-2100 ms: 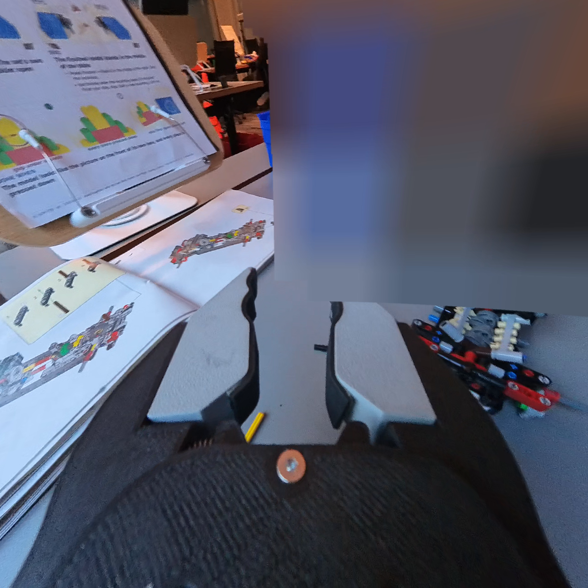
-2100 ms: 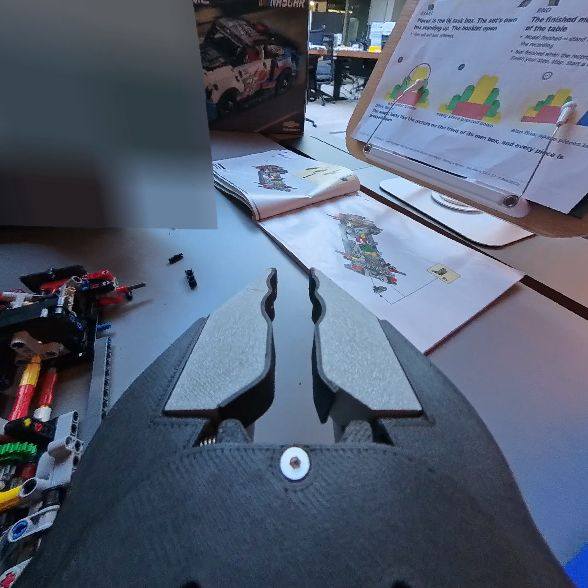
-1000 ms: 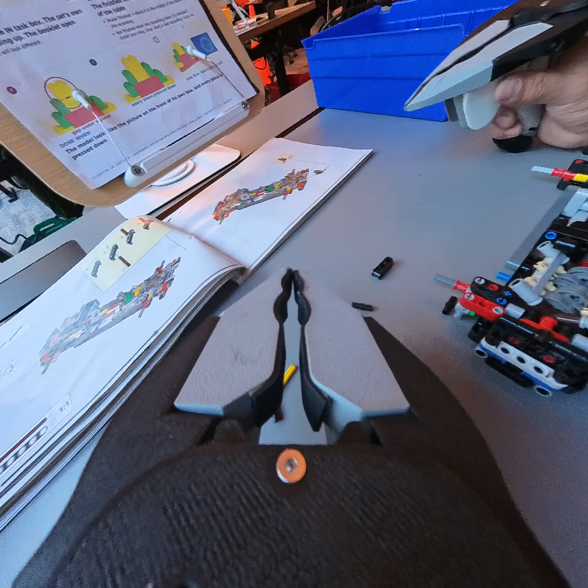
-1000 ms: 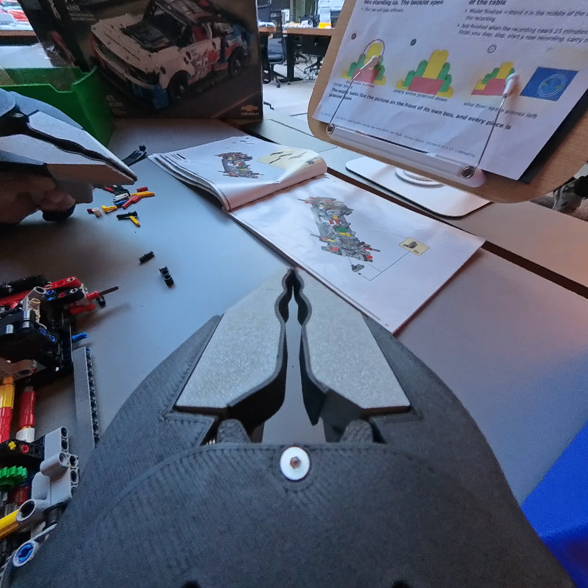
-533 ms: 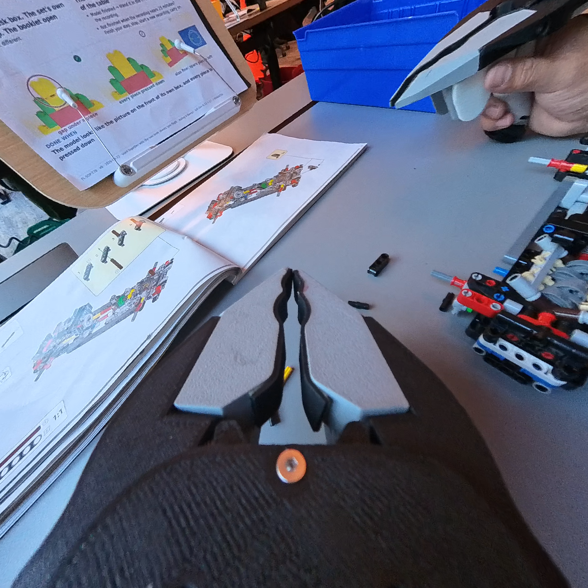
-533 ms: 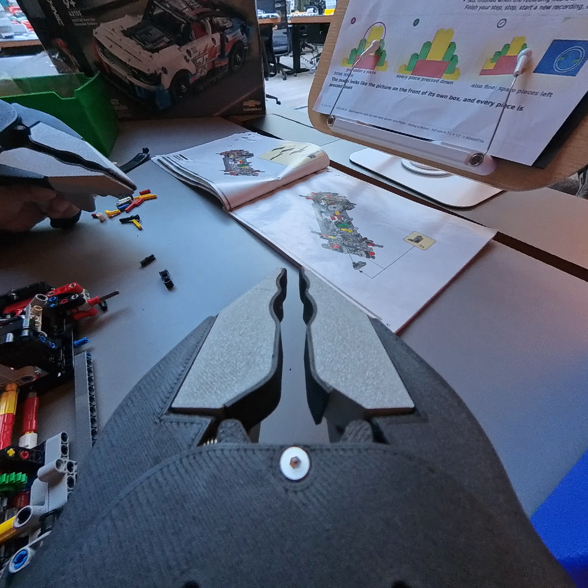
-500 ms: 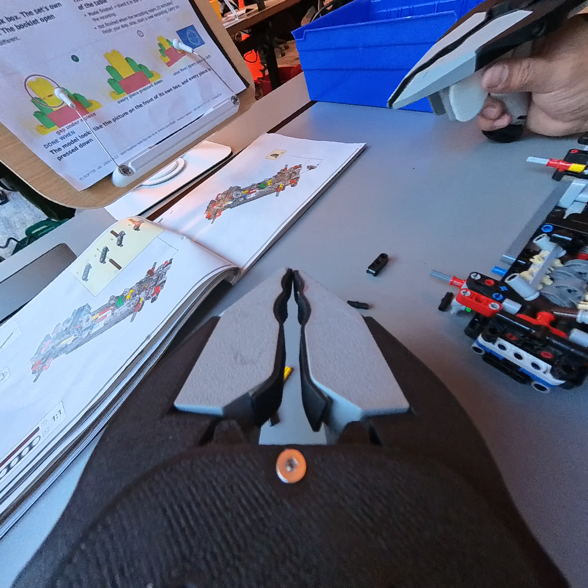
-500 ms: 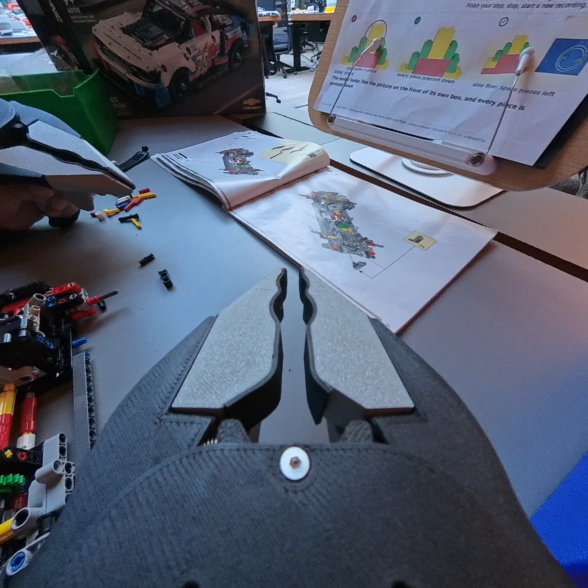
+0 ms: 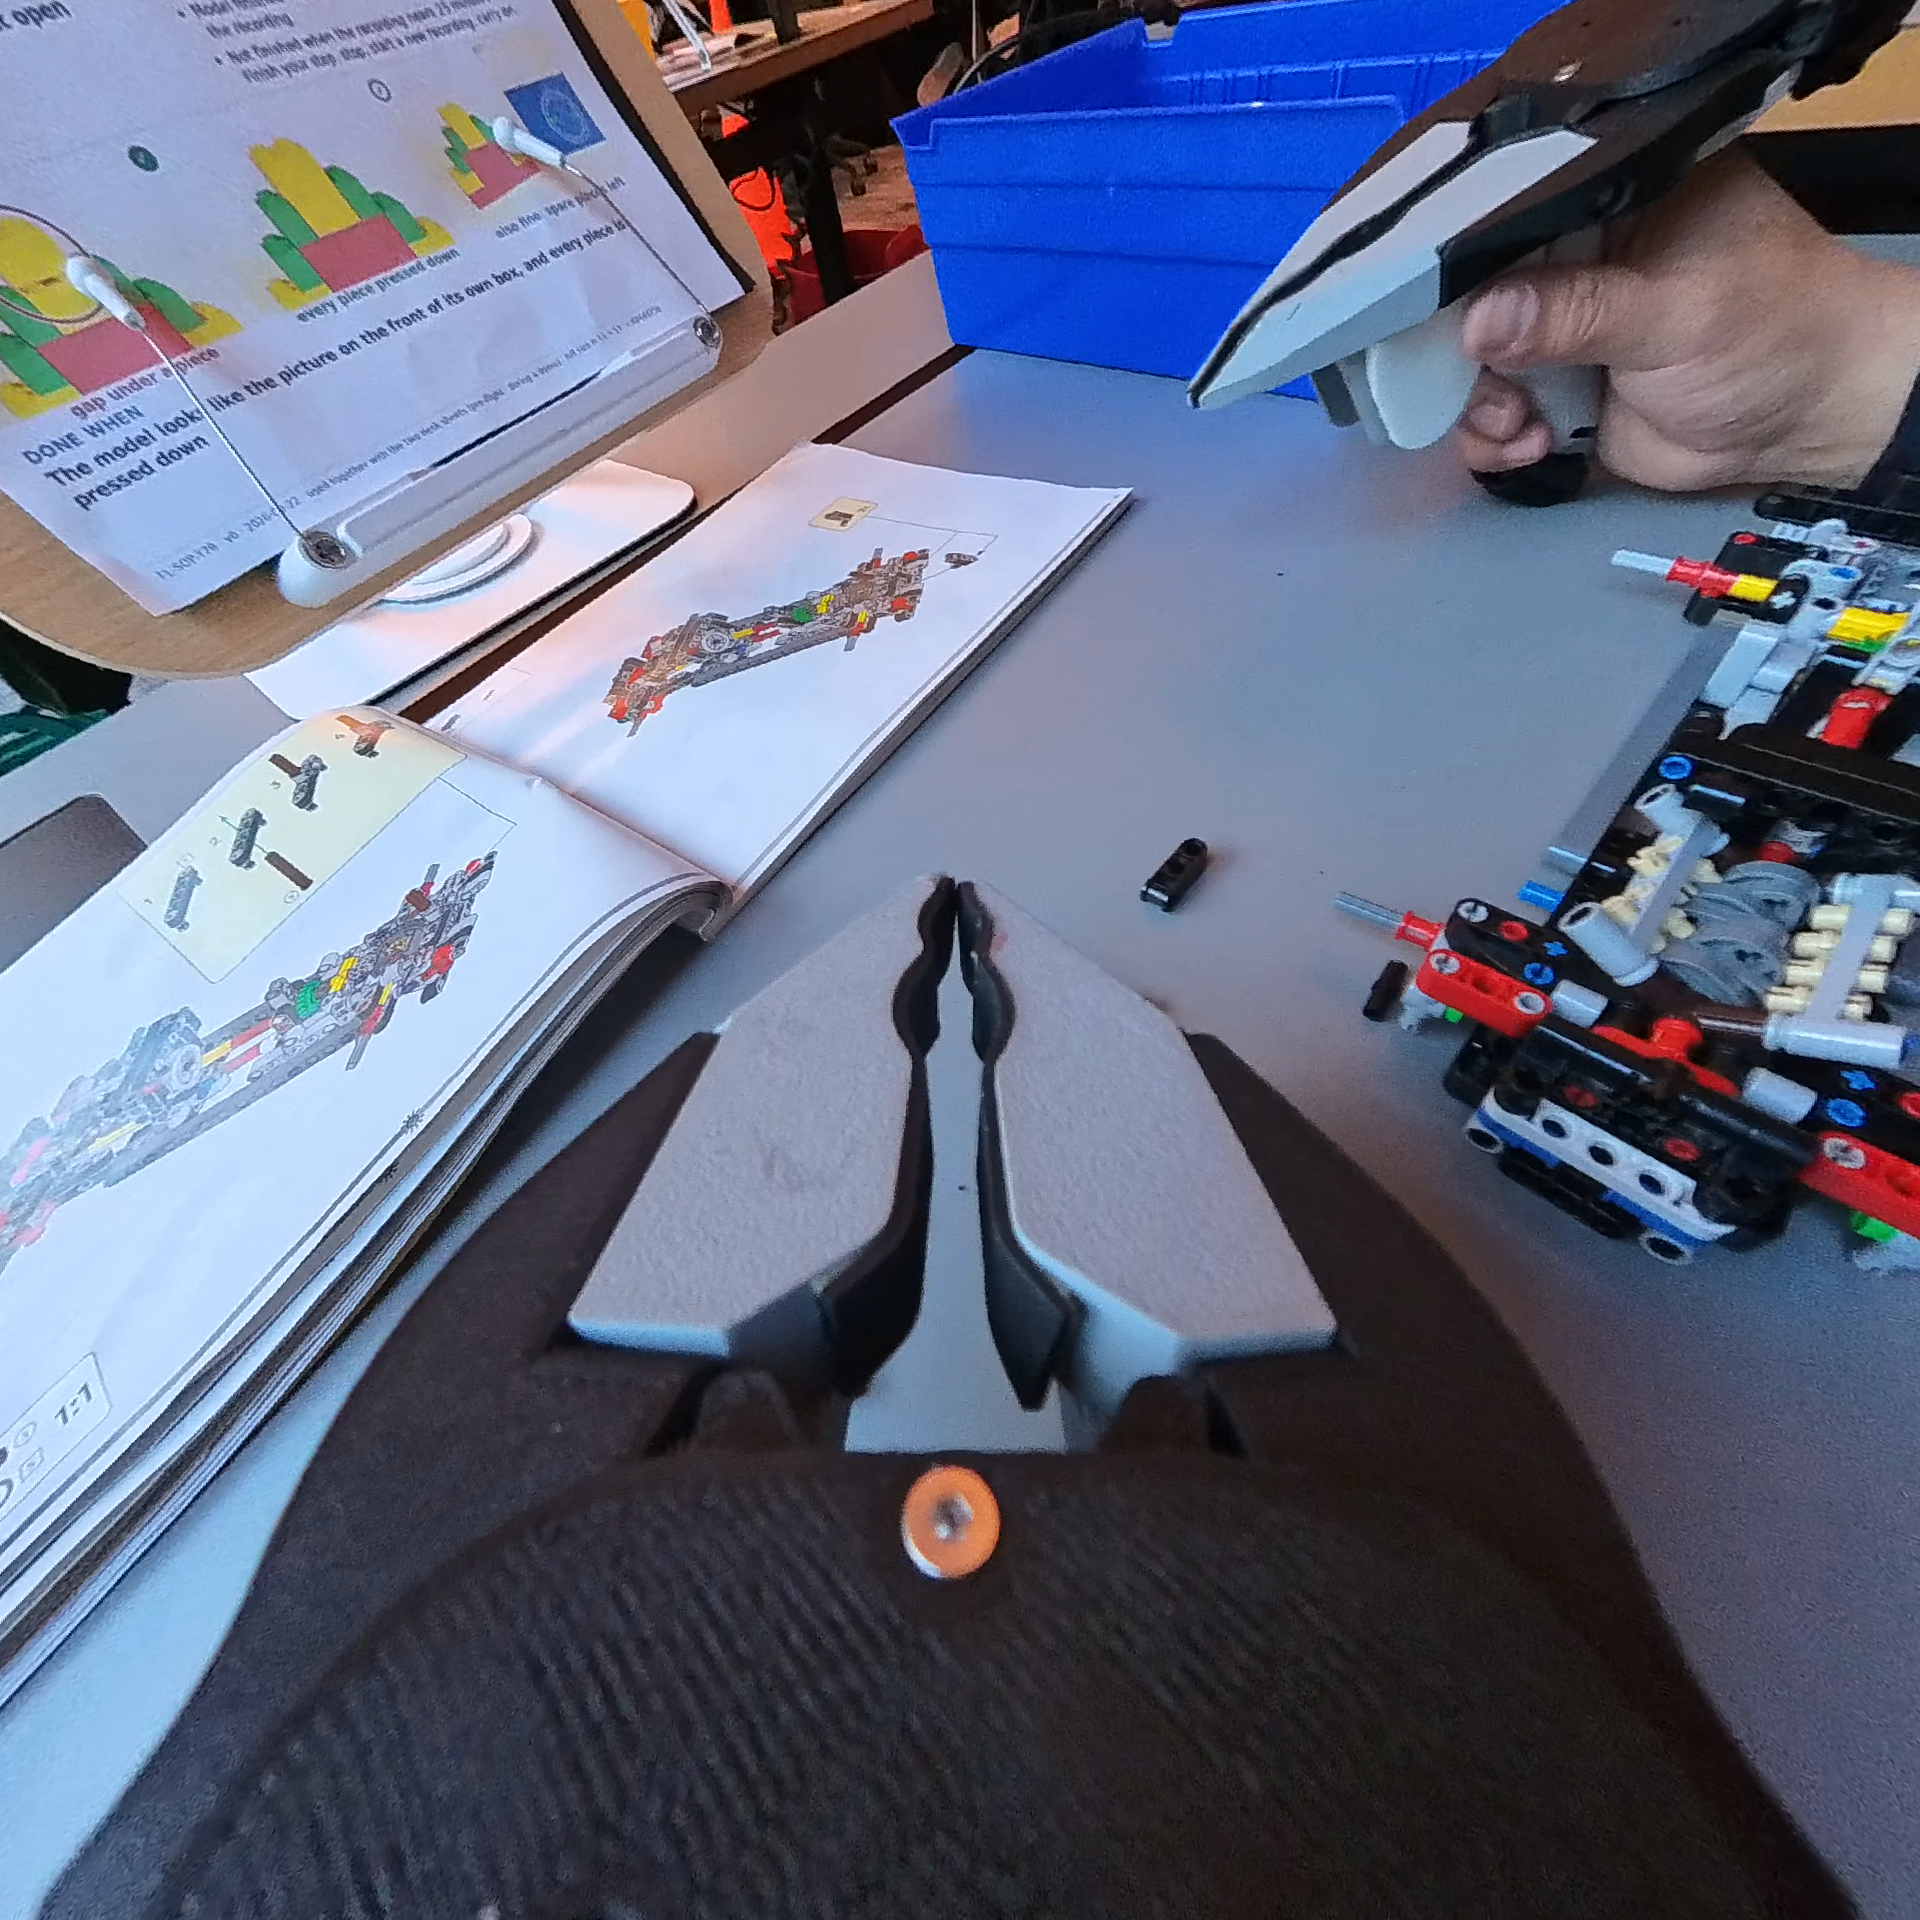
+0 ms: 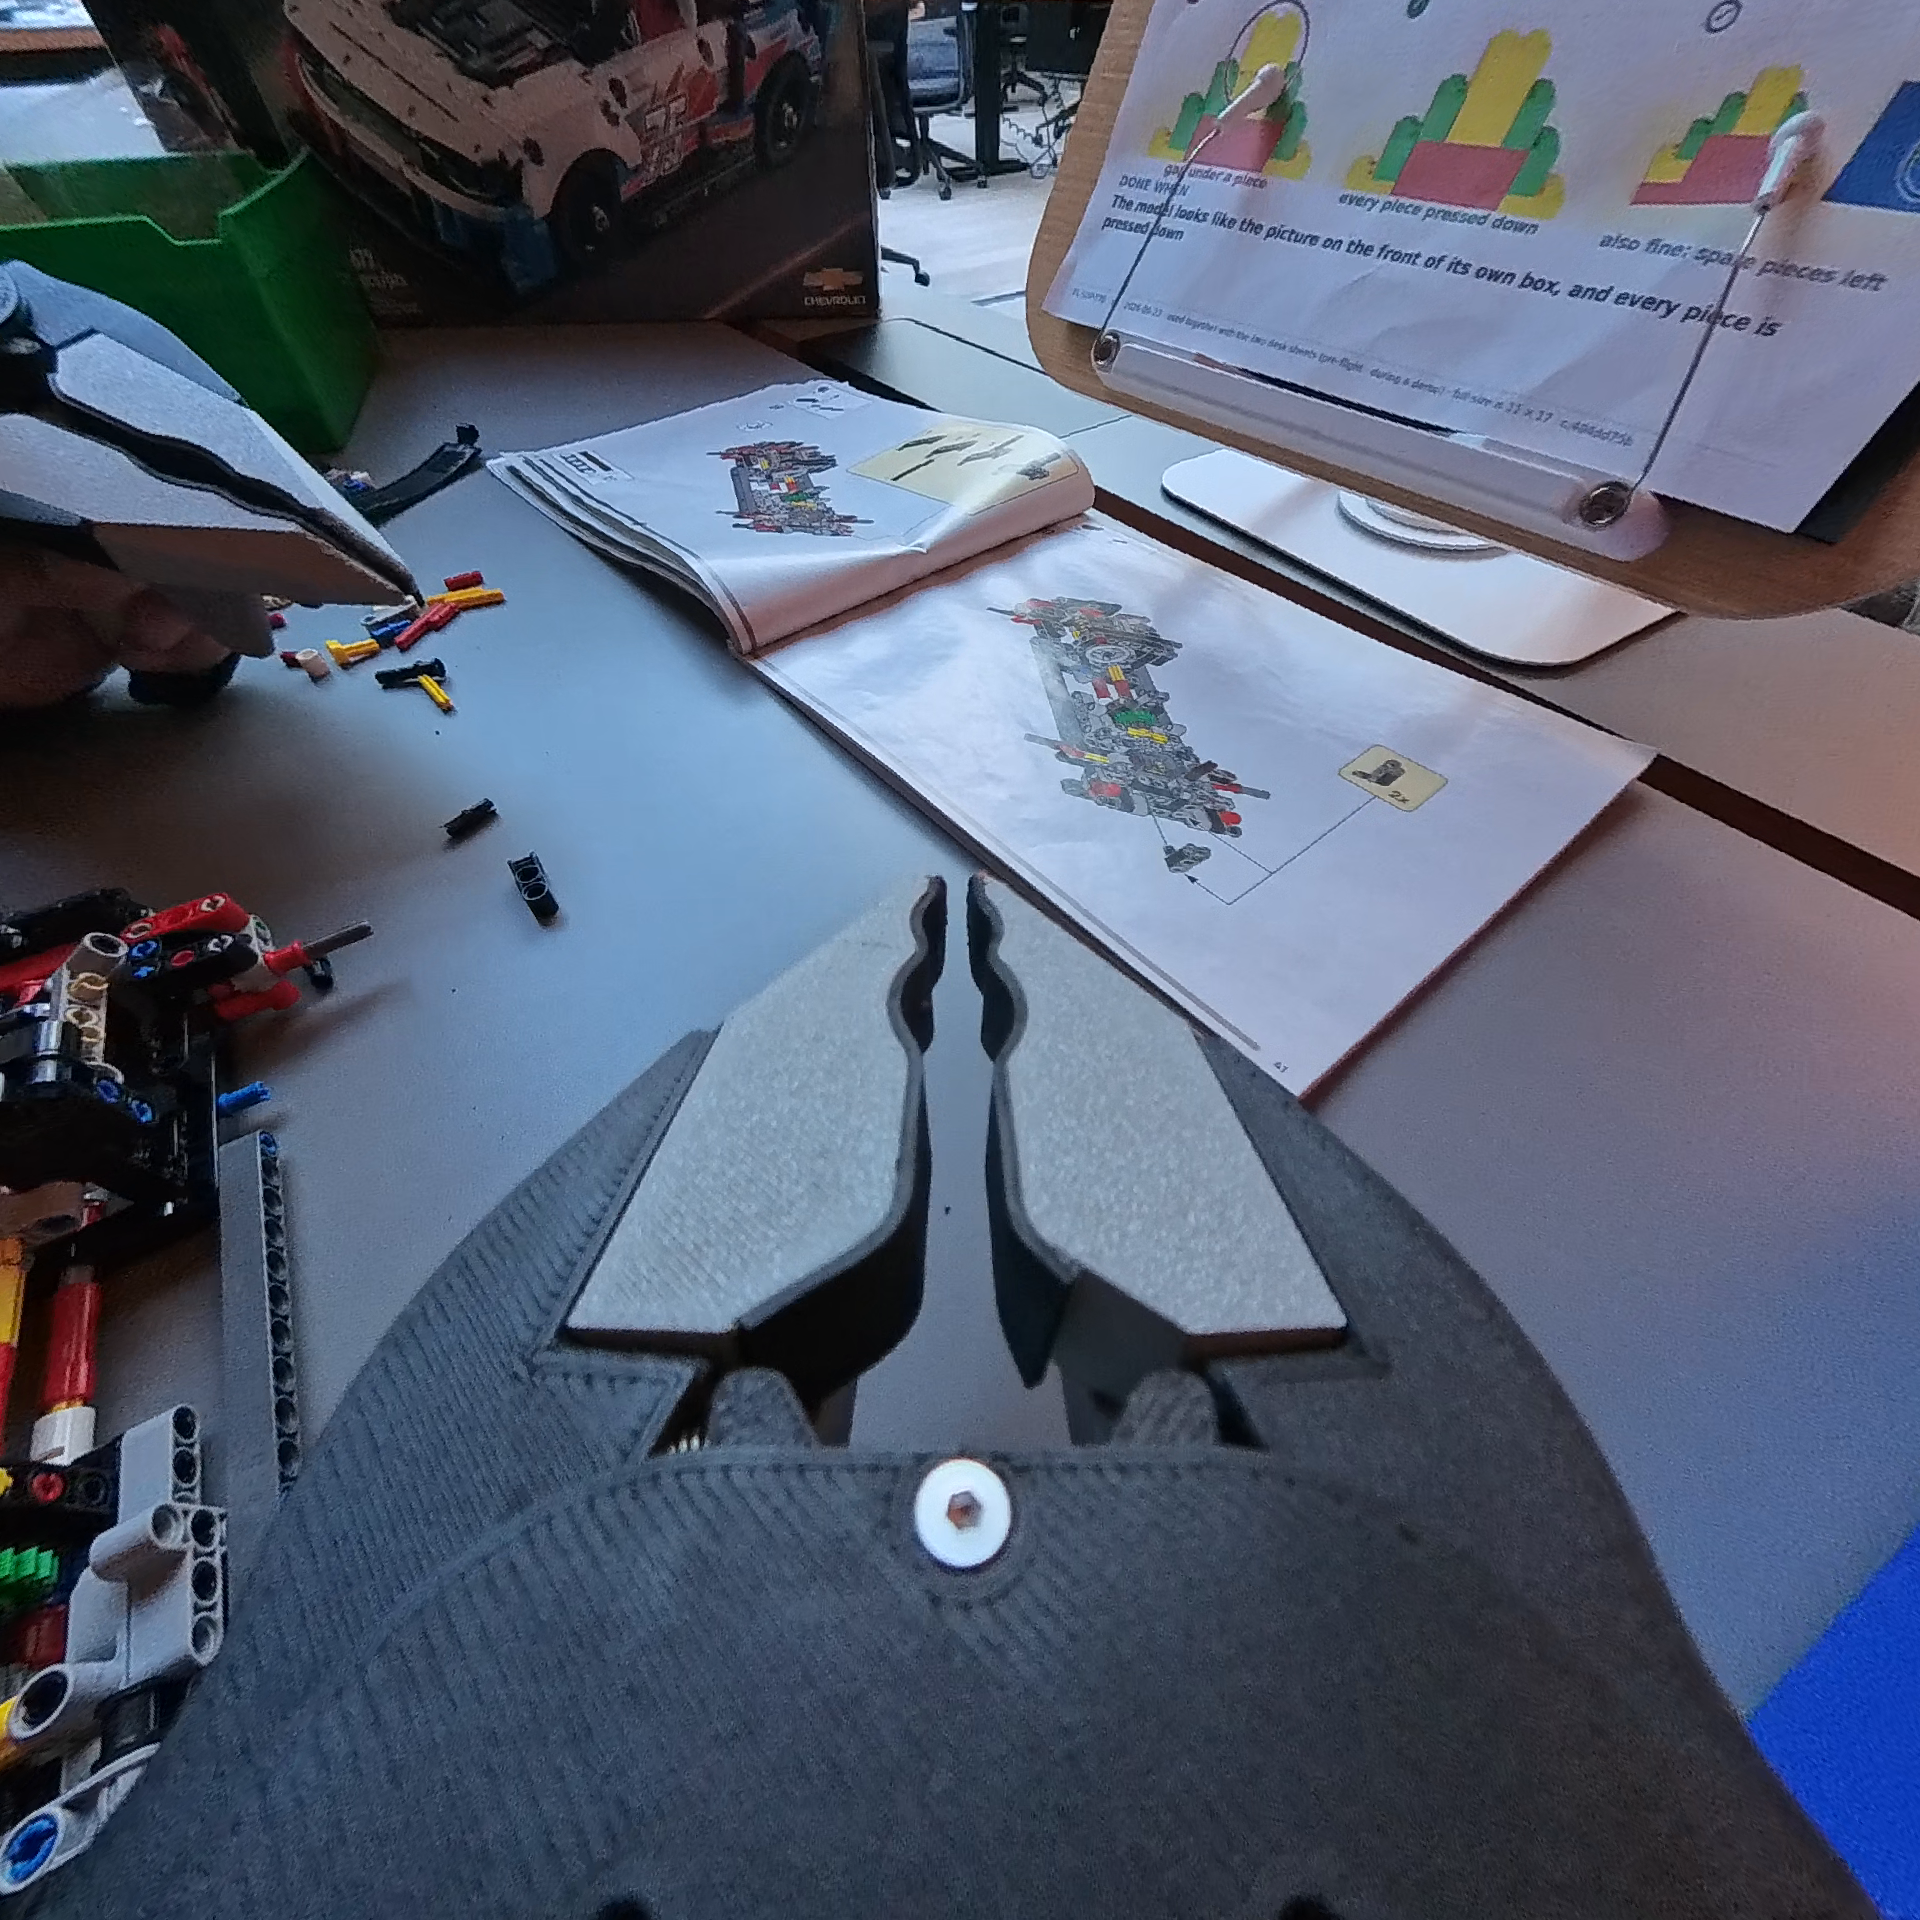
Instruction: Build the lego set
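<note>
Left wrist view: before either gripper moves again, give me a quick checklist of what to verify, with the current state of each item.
1. Left gripper jaws together, nothing between them: ok.
2. Right gripper jaws all but closed, nothing between them: ok.
3. Small black piece lies loose on the table, to the right of the left fingertips and apart from them: ok.
4. The two grippers are well apart, with the right one up by the blue bin: ok.
5. Part-built model is on the table, touched by neither gripper: ok.
6. Height of the left fingertips above the table, beside the open booklet: cannot tell.
</note>
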### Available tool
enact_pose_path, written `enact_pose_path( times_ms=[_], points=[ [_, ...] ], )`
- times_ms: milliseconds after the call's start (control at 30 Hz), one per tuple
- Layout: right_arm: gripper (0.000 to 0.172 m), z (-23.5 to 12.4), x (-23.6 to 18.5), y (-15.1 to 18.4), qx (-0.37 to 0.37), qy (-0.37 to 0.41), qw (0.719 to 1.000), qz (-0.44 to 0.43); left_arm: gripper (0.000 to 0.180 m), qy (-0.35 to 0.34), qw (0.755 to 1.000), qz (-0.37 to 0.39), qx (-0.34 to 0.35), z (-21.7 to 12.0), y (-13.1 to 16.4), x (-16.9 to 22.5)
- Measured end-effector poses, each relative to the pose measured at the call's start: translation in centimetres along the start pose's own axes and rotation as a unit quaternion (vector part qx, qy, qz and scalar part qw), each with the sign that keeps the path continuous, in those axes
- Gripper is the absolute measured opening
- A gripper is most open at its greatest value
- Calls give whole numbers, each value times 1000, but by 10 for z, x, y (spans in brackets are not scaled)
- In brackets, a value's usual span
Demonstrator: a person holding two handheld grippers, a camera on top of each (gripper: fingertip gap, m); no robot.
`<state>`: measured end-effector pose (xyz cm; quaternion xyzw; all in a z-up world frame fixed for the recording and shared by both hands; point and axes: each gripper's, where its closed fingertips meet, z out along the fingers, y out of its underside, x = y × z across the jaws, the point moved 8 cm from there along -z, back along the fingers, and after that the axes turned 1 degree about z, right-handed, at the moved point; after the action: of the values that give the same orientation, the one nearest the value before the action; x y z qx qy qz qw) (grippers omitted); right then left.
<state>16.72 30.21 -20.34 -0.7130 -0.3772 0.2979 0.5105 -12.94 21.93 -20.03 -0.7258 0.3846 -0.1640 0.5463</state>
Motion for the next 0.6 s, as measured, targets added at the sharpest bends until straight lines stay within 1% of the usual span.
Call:
enact_pose_path(
  times_ms=[333,400,500,600],
  points=[
    [2,1,0,0,-4,-9,1000,2,0,15,1000,1,-4,1,0,3],
    [6,0,-1,0,-2,-15,1000,3,0,27,1000,3,-3,1,0,4],
    [16,-1,-1,1,-2,-39,999,17,0,41,999,3,-5,1,0,6],
    [19,-3,0,1,1,-53,998,31,0,46,999,3,-6,1,0,7]
  ],
)
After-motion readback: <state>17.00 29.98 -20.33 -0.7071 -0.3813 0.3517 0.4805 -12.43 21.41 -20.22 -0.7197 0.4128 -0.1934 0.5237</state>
